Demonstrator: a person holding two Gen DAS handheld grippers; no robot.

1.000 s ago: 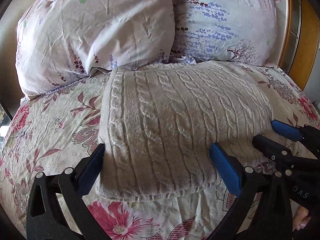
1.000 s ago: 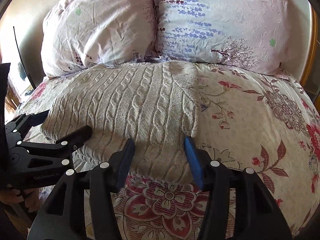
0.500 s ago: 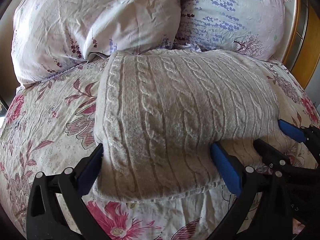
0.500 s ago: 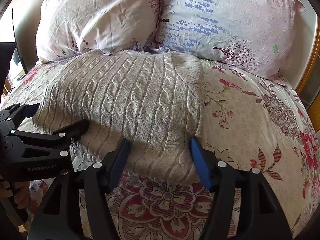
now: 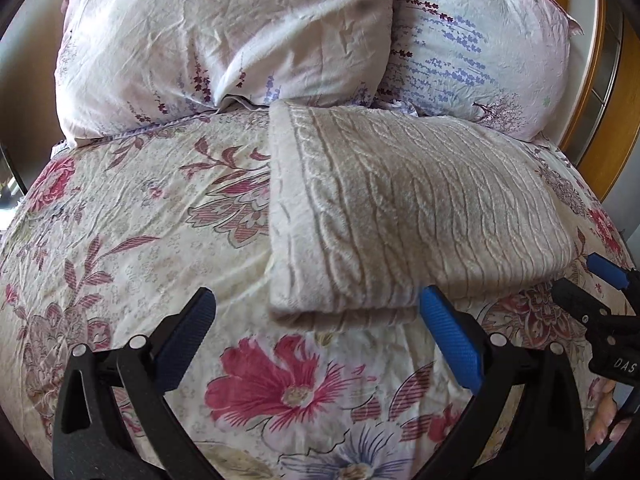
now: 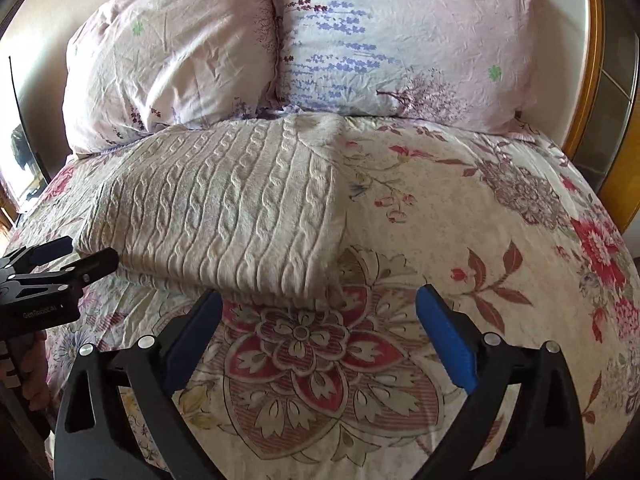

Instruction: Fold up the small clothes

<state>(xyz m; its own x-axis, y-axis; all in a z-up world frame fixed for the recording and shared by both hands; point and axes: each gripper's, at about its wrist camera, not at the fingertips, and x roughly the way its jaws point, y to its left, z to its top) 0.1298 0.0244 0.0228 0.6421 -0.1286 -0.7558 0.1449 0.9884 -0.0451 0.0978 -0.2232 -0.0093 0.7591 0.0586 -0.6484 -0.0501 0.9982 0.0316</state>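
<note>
Two hand-held grippers hover low over a bed (image 5: pixel 120 248) dressed in a cream cover printed with red and pink flowers, where a folded cream cable-knit sweater (image 5: pixel 408 216) lies flat, its far edge just beside two pale floral pillows. The left pillow (image 5: pixel 224 40) is mostly pink-white; the right pillow (image 5: pixel 480 48) carries lavender sprigs. From the left wrist camera, the left gripper (image 5: pixel 316 320) stands with its jaws wide, nothing pressed between them; the sweater's near folded edge sits just ahead, toward the blue-padded right finger, which appears to lie close against that edge, though contact cannot be told. At the right border of that view the right gripper (image 5: pixel 592 276) shows beside the sweater's near right corner, with part of a person's hand (image 5: pixel 606 420) below it.

From the right wrist camera, the right gripper (image 6: pixel 320 304) has its jaws opening, spread wide over the flowered cover, with the sweater (image 6: pixel 232 208) lying ahead and to the left; only its near right corner reaches toward the gap, and neither pad presses on it. The left gripper (image 6: pixel 76 254) enters at the left edge, its fingertips near the sweater's near left side. A wooden bed frame (image 6: pixel 592 92) curves along the right side behind the pillows.
</note>
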